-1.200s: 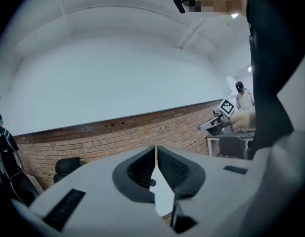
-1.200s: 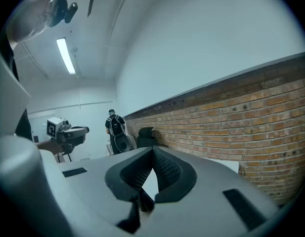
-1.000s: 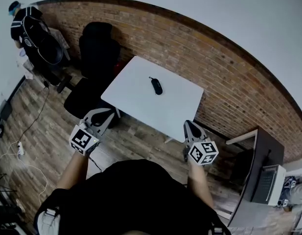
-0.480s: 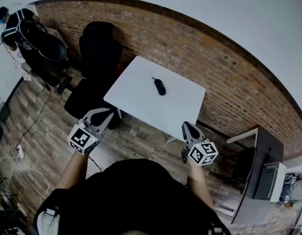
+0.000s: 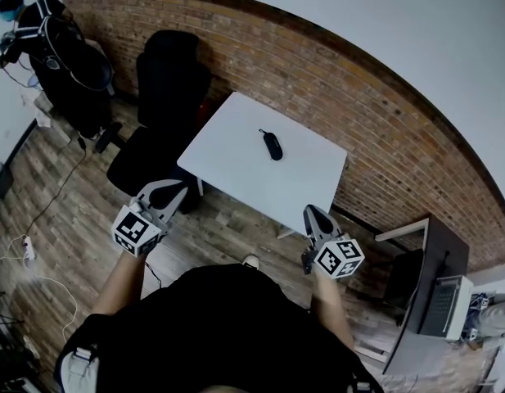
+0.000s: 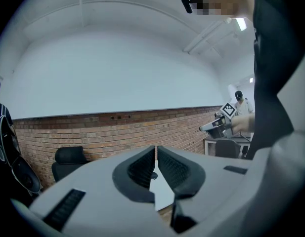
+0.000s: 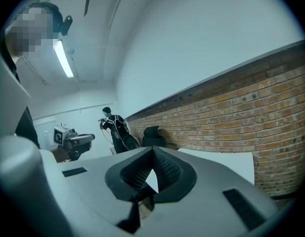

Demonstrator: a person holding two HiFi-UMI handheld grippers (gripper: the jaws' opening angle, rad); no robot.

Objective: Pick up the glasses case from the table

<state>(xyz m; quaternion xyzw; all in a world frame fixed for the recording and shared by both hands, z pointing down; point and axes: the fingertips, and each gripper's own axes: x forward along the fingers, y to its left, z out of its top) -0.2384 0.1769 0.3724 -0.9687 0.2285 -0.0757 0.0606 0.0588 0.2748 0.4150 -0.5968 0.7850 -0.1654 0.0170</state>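
Observation:
The black glasses case lies near the middle of the white table, close to the brick wall. Both grippers hover over the wooden floor, short of the table's near edge and well apart from the case. My left gripper is off the table's left corner, shut with nothing in it. My right gripper is off the front right edge, shut and empty too. In the left gripper view a thin slit between the jaws shows the table and a small dark blob, likely the case.
A black office chair stands at the table's left end. A person with black gear is at the far left. A dark desk sits at the right. Cables trail over the floor. The brick wall runs behind the table.
The table and case have slid slightly right in the head view as I step closer. A shoe tip now shows below the grippers. Both grippers stay shut.

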